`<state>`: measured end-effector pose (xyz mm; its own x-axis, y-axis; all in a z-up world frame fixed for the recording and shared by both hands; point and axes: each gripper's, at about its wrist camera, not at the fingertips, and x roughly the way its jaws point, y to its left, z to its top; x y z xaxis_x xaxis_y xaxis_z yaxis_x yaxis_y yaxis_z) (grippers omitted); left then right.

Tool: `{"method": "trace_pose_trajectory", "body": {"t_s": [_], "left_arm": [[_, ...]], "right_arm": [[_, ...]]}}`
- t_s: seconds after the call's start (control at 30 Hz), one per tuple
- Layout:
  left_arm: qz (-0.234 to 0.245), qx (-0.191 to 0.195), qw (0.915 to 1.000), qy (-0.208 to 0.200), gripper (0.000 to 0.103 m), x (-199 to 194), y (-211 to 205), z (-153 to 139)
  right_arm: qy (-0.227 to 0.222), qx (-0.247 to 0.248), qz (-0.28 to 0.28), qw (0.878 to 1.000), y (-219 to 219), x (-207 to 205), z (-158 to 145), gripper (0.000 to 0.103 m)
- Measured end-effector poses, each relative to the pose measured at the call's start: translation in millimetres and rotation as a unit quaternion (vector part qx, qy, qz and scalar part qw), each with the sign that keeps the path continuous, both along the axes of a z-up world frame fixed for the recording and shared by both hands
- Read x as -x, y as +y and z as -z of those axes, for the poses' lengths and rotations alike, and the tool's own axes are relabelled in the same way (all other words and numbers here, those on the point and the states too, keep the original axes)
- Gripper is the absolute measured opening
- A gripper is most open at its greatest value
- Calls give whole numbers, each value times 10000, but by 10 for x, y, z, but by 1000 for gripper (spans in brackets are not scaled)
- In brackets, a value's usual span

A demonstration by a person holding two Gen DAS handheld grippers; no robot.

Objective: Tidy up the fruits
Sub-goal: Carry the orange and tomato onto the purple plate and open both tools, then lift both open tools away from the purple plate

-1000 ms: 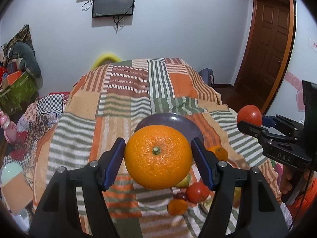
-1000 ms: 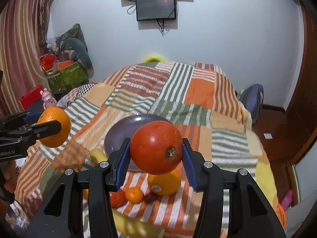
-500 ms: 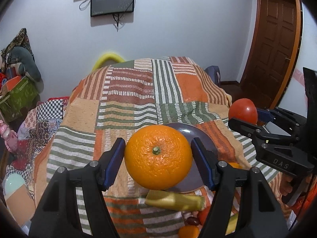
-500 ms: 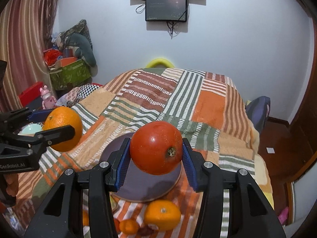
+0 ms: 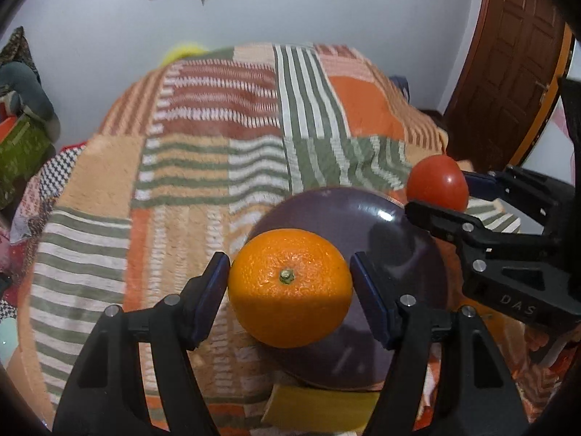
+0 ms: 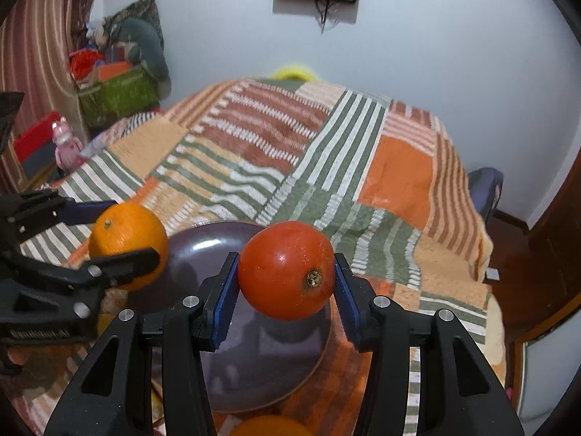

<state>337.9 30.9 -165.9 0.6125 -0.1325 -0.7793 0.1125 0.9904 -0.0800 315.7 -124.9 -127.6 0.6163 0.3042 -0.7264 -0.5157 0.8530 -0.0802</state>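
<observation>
My left gripper point(image 5: 290, 287) is shut on a large orange point(image 5: 290, 287) and holds it above the near left part of a dark purple plate point(image 5: 381, 239). My right gripper point(image 6: 287, 270) is shut on a red tomato point(image 6: 287, 270) above the same plate point(image 6: 254, 356). The tomato also shows in the left wrist view point(image 5: 435, 183), over the plate's right rim. The orange shows in the right wrist view point(image 6: 125, 236) at the plate's left edge. The plate lies empty on a striped patchwork blanket point(image 5: 203, 189).
A yellow fruit point(image 5: 319, 412) lies just in front of the plate, and another orange point(image 6: 268, 427) is at the bottom edge of the right wrist view. The bed drops off at right toward a wooden door point(image 5: 508, 54). Cluttered boxes point(image 6: 116, 91) stand at left.
Both grippers have moved forward and down over the plate with their fruits. The loose fruits near the bed's front have mostly slid out of view.
</observation>
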Motion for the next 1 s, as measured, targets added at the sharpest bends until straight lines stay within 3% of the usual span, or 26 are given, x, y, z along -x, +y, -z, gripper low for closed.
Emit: {"method": "trace_pose_trajectory", "body": {"t_s": [0.2,0.5,0.6,0.67,0.8,1.0], "left_arm": [[34,-117,9993,348,68,-165,-47,263],[112,-188,9994,276,71,-218,-77,294],[-68,-137,9996,220,86,-209,-15,289],[-143,-57,9997,164,87,-194,32,253],[-193,-11,9998,67,87,-125,71,109],[-258,-205,9993,-163,92,146,90,-185]], "right_arm": [[705,55,-182,9973,14,-229,238,46],[1368,302,-389,9894,47,-356,490,47],[1253,342,-434,9906,45,-315,481,47],[1121,411,-423,9919,53,-290,463,48],[619,433,-342,9966,21,-190,284,70],[142,283,-241,9992,-89,80,-89,73]]}}
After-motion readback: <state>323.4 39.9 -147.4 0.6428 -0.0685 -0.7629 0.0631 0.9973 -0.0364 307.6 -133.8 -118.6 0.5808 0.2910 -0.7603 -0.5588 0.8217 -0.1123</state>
